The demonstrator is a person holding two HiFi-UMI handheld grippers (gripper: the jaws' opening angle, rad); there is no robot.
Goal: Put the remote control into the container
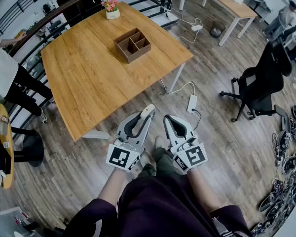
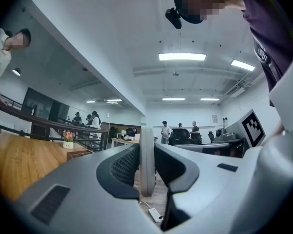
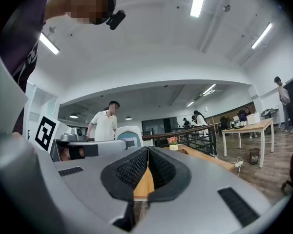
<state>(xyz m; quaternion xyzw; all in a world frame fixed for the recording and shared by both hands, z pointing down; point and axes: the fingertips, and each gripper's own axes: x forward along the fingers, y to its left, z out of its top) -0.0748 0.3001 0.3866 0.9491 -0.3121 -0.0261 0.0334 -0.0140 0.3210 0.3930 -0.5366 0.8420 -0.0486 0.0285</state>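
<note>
My left gripper (image 1: 144, 114) hangs low over the floor in front of the person's legs, shut on a slim pale remote control (image 1: 148, 110) that sticks out past its tips. In the left gripper view the remote (image 2: 146, 155) stands edge-on between the dark pads. Beside it my right gripper (image 1: 168, 119) is shut with nothing in it, its pads meeting (image 3: 147, 172). The container (image 1: 132, 44), a brown wooden box with several compartments, sits near the far right corner of the wooden table (image 1: 89, 78), well ahead of both grippers.
A small pot of flowers (image 1: 112, 10) stands at the table's far edge. A black office chair (image 1: 261, 83) is to the right, and a power strip (image 1: 192, 102) with cables lies on the floor. A person (image 1: 5, 68) stands at the railing on the left.
</note>
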